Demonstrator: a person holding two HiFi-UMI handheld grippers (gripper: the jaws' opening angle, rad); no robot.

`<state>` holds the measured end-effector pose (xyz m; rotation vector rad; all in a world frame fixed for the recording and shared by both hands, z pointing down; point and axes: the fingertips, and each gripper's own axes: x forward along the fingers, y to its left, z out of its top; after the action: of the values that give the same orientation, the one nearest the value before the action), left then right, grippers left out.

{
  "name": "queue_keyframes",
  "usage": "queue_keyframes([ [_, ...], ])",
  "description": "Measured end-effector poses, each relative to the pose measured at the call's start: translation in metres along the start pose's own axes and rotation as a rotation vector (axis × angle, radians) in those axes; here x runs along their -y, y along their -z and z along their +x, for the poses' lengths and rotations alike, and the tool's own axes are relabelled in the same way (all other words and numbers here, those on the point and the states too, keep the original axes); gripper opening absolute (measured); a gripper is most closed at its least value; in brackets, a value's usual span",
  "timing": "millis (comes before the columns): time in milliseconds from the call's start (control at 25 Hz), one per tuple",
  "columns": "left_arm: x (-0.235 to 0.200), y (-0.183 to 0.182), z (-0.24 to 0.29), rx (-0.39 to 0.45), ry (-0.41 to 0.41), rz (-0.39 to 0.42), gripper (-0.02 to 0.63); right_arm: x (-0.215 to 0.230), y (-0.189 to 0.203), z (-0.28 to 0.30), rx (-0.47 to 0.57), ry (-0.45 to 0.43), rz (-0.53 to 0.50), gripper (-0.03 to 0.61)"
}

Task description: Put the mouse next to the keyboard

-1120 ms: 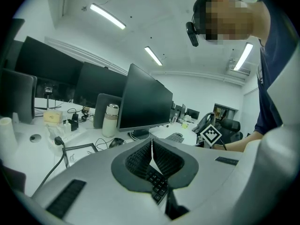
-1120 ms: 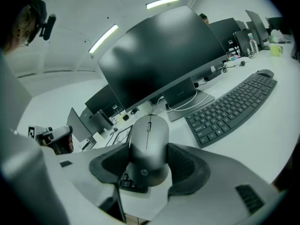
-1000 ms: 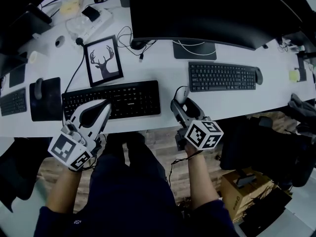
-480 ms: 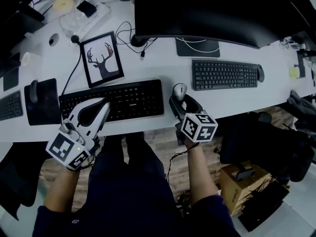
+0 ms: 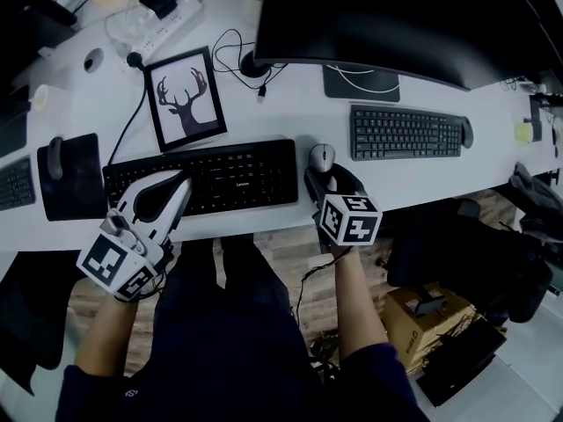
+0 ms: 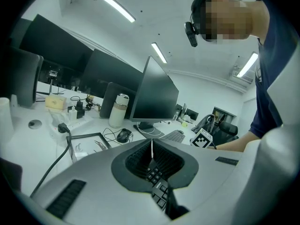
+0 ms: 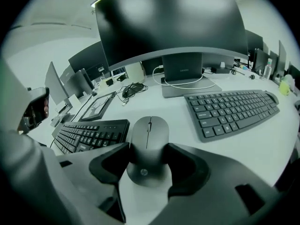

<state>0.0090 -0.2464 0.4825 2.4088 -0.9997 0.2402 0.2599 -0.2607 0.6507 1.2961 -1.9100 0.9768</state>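
Note:
A dark grey mouse sits between the jaws of my right gripper, whose pads press on both its sides. The mouse is just right of the black keyboard, right at the white table; whether it touches the surface I cannot tell. My left gripper hovers over the left front part of the black keyboard, jaws shut with nothing in them.
A grey keyboard lies to the right of the mouse. Behind stand a large monitor, its stand and a framed deer picture. A mouse pad with another mouse lies far left. The table's front edge runs under both grippers.
The right gripper has sunk and tipped further down with the mouse, ending closer to the black keyboard's right end. The left gripper has dropped a little over the keyboard.

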Motion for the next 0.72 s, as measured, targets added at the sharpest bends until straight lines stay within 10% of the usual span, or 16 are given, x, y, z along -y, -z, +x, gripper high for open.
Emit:
queue_keyframes([
  [720,-0.010,-0.005,-0.011,0.020,-0.021,-0.008,0.035,0.000,-0.004,0.012,-0.052,0.052,-0.059,0.262],
])
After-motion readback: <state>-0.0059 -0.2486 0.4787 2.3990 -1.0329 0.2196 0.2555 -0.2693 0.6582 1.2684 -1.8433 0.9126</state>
